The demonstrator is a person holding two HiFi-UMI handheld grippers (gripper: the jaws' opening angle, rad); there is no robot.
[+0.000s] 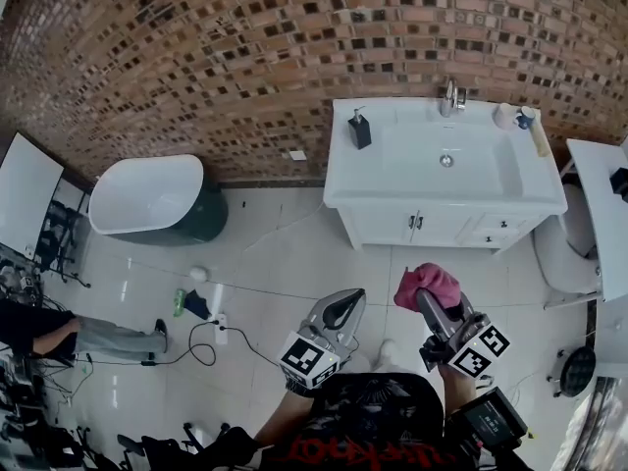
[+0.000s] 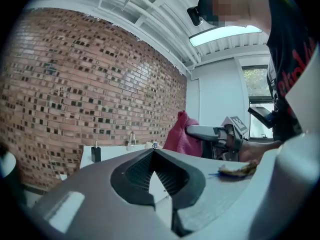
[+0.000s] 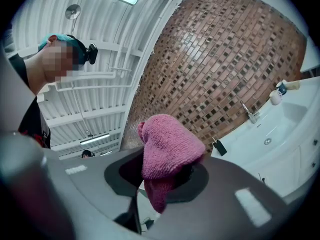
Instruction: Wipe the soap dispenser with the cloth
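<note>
Closest to the camera, right at the bottom: dark shirt (image 1: 378,410) with red print. Just ahead of it, left gripper (image 1: 345,302), tongs pressed together with nothing between them. Beside it, right gripper (image 1: 428,300), tongs clamped on pink cloth (image 1: 426,283). Cloth bunched into a soft lump over the tips, with a bit hanging down below them. Both grippers held up side by side over pale tiled floor (image 1: 275,263), well apart from white sink cabinet (image 1: 392,180).

Black soap dispenser (image 1: 360,129) standing upright at the back left corner of the cabinet top, close to brick wall (image 1: 245,57). Not touched by cloth or tongs. Shiny tap (image 1: 451,98) behind the basin, and white cup (image 1: 505,116) at the back right corner.

Off to the left, by the same wall, white bathtub (image 1: 147,194) with dark sides. Black cable (image 1: 201,346) looping across the floor. Someone's legs in grey trousers (image 1: 108,339) stretched out at the left edge.
</note>
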